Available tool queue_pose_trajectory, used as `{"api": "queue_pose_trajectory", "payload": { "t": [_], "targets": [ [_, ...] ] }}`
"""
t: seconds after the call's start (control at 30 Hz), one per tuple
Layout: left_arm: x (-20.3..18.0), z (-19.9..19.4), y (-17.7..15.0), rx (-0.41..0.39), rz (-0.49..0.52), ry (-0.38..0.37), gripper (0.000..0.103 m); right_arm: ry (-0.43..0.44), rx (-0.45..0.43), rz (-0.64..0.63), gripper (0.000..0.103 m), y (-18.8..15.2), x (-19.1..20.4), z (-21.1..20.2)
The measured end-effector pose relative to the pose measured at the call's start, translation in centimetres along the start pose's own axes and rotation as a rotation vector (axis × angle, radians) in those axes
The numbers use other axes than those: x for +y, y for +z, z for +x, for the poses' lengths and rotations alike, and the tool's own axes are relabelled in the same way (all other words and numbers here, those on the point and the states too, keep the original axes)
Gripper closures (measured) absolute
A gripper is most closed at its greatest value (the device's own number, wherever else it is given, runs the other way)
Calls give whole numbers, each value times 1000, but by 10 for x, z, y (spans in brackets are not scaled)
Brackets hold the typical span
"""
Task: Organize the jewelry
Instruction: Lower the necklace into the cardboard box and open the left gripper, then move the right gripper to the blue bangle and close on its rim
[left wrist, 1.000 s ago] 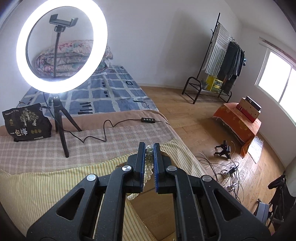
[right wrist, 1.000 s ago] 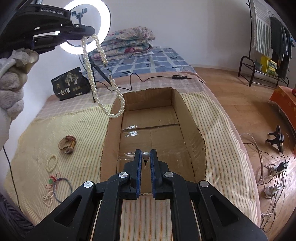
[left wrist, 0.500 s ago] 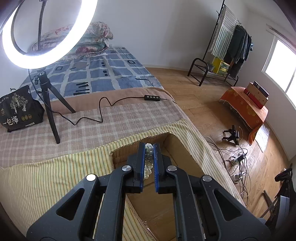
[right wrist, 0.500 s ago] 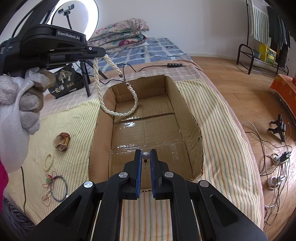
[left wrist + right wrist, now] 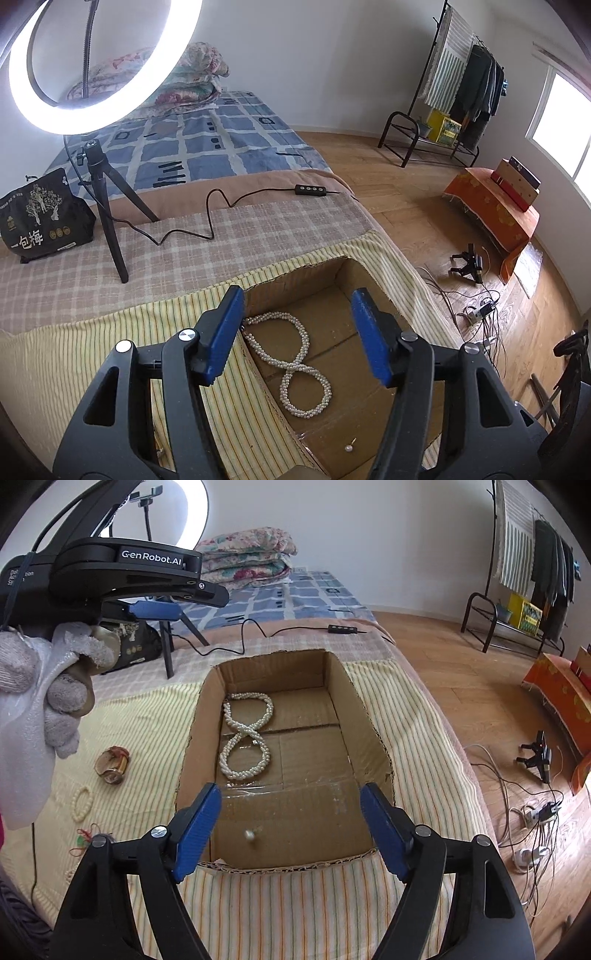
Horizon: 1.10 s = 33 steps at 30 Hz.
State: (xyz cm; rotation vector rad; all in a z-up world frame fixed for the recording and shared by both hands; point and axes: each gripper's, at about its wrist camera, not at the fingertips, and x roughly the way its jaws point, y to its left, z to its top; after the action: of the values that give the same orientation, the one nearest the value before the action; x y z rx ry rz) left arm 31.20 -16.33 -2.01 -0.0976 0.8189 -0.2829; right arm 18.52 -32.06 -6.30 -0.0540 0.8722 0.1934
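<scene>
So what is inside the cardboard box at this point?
Inside the cardboard box, a pearl necklace lies in a figure-eight on the floor, and a small pearl earring sits nearer the front. The corner behind the front-left wall is hidden from both views.

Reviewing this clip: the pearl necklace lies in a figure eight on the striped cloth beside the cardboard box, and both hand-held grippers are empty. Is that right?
Not quite. The pearl necklace does lie in a figure eight, but on the floor inside the cardboard box, not on the striped cloth. The right wrist view shows it clearly. The left hand-held gripper and right hand-held gripper are empty, jaws opening.
</scene>
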Motion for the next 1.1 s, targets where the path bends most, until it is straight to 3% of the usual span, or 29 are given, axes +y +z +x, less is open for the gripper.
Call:
{"api": "queue_pose_trajectory", "payload": {
  "t": [0.3, 0.67, 1.1],
  "targets": [
    [13, -25, -3, -32, -8, 23, 41, -20, -15, -21, 25, 0, 6, -8],
    [70, -92, -14, -103, -63, 54, 41, -15, -76, -37, 25, 6, 23, -23],
    [148, -165, -68, -106, -81, 194, 41, 70, -122, -150, 25, 3, 70, -31]
  ]
}}
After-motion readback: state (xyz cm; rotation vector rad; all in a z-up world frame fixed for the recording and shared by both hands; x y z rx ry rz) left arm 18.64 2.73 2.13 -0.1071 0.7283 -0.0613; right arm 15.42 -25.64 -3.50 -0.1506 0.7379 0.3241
